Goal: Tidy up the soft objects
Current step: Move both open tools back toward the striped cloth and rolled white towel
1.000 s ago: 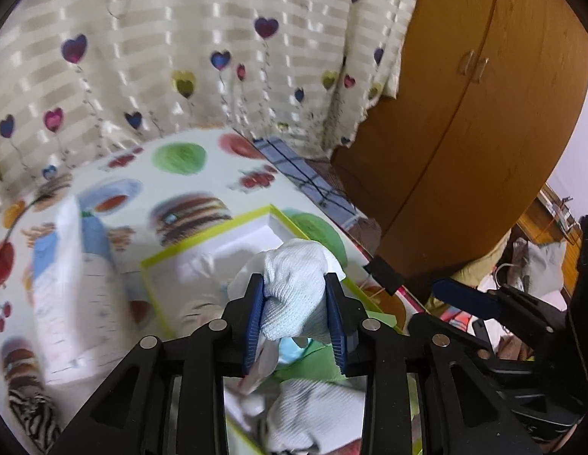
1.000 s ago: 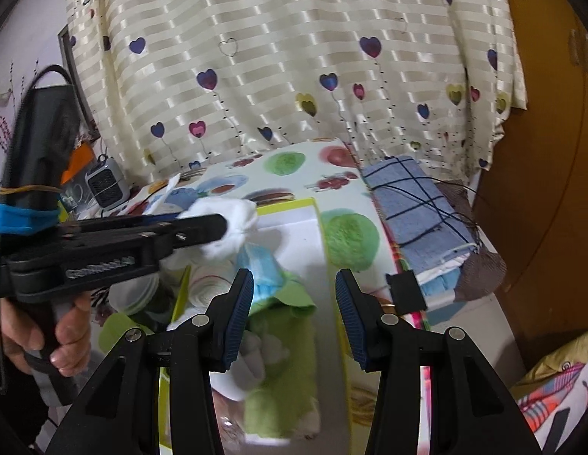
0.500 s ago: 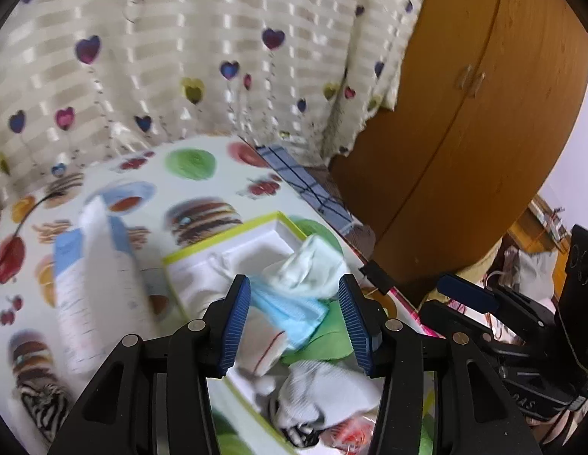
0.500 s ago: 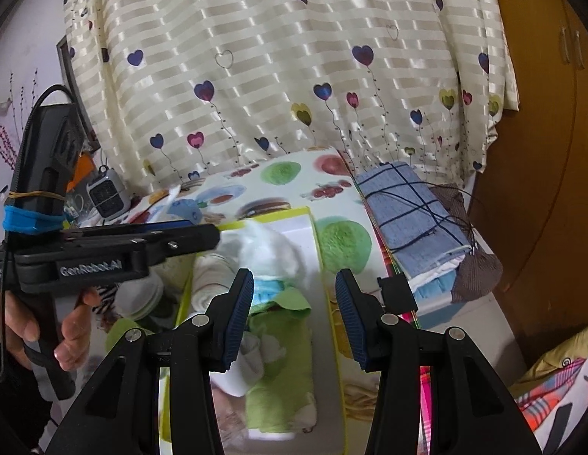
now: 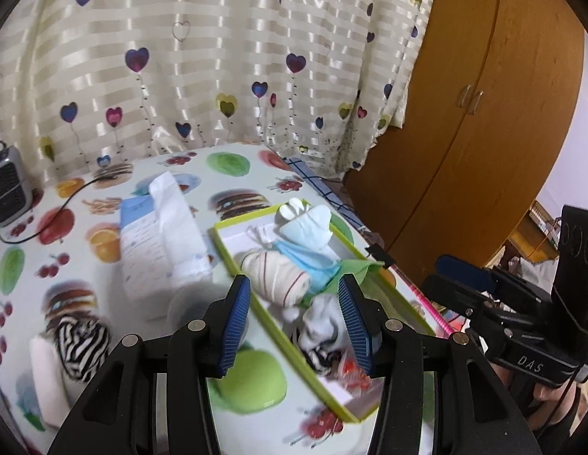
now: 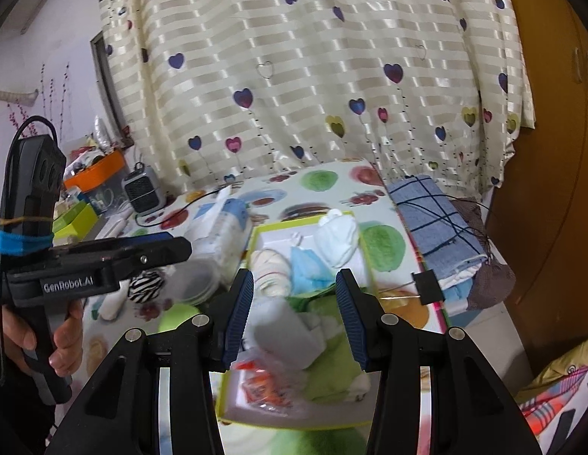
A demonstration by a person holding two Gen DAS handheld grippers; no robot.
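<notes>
Left claw (image 5: 294, 316): jaws standing apart, holding nothing, hovering over the desk (image 5: 149, 174). Right claw (image 6: 294, 313): jaws likewise apart, holding nothing. Green-rimmed box (image 5: 392, 284) lying on the desk, containing a pale blue mitten (image 5: 307, 229), striped sock roll (image 5: 275, 276) and green cloth (image 6: 331, 371). Zebra-print roll (image 5: 79, 341) sitting outside, left of the box.

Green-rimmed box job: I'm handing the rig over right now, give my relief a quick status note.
Left gripper: open, empty, above the box's near half.
Right gripper: open, empty, over the box.
Green-rimmed box holds the pale blue sock bundle at its far end, the striped roll, blue and green cloths, more socks.
Left to do, likely: the zebra-striped piece lies on the table outside the box.
</notes>
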